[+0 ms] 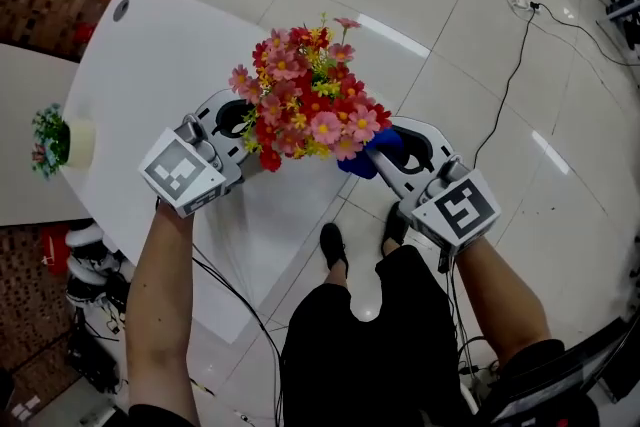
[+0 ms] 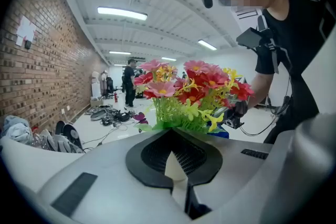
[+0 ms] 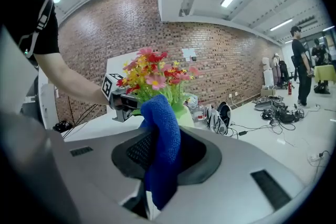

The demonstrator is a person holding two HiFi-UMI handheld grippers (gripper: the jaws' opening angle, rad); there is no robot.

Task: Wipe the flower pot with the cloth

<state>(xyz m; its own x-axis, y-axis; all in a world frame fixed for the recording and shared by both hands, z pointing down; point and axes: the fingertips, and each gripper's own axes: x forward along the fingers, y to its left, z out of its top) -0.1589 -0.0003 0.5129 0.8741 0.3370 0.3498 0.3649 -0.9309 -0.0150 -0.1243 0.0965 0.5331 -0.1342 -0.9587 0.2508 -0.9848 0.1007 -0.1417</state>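
Left tongs [image 1: 240, 125] are closed tight on the rim of the pale cream flower pot [image 3: 185, 115]. Their own view shows a cream wedge pinched between the pads, with green stems right behind it. Right tongs [image 1: 393, 151] are clamped on a blue terry cloth [image 1: 358, 165], which stands up out of the grip and hangs down between the pads.

Head view: the pot body is hidden under the bunch of red, pink and yellow artificial flowers [image 1: 305, 95]. Left tongs come in at 8 o'clock of the bunch, right tongs at 4 o'clock. The cloth is tucked under the bunch's lower right side; can't tell if it touches the pot.

Edges: the pot is over the white rounded-corner counter [image 1: 160, 55], near the edge that runs from 6 o'clock up toward 1 o'clock of the frame. Can't tell if it rests on the surface. Right tongs and cloth hang past that edge, above the glossy tiled floor [image 1: 480, 35].

Open room:
- Bare counter from 9 through 12 o'clock of the bunch, out to a small grey cable hole [image 1: 120, 10] by the far rounded corner.
- Small green plant in a cream holder [image 1: 62, 143] at the counter's 9 o'clock end, well apart from the tongs.
- Floor side: the person's black shoes [image 1: 330, 245] at 6 o'clock of the bunch. Black cables [image 1: 505, 85] trail at 2 o'clock, well apart.
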